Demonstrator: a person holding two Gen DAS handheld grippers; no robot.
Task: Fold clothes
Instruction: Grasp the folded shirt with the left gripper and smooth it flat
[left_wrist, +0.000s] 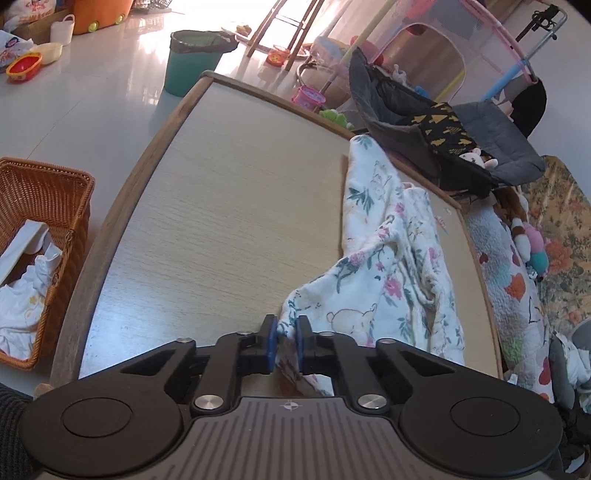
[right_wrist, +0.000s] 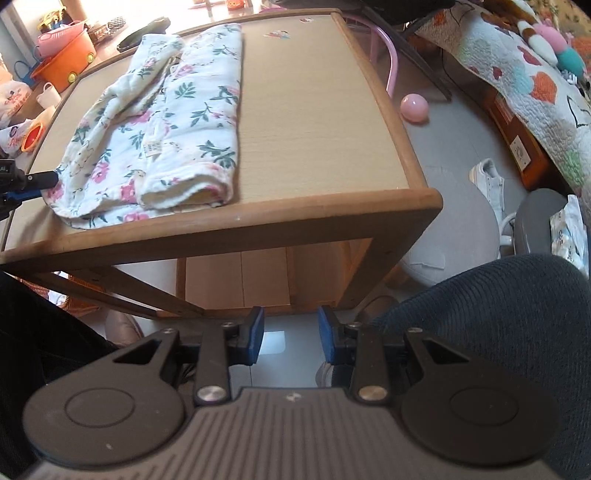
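A white floral garment (left_wrist: 391, 258) lies partly folded along the right side of the wooden table (left_wrist: 229, 206). My left gripper (left_wrist: 287, 341) is shut on its near corner, with the cloth pinched between the blue pads. In the right wrist view the same garment (right_wrist: 162, 125) covers the left half of the table (right_wrist: 317, 122), and the left gripper's fingers (right_wrist: 40, 179) reach its left edge. My right gripper (right_wrist: 291, 336) hangs below the table's front edge, off the table, open with nothing between its pads.
A wicker basket (left_wrist: 55, 206) holding white clothes stands on the floor to the left. A green bin (left_wrist: 192, 62) is beyond the table. A dark baby bouncer (left_wrist: 450, 140) and a quilt (right_wrist: 524, 85) lie to the right. A pink ball (right_wrist: 414, 106) and a person's knee (right_wrist: 517, 332) are near.
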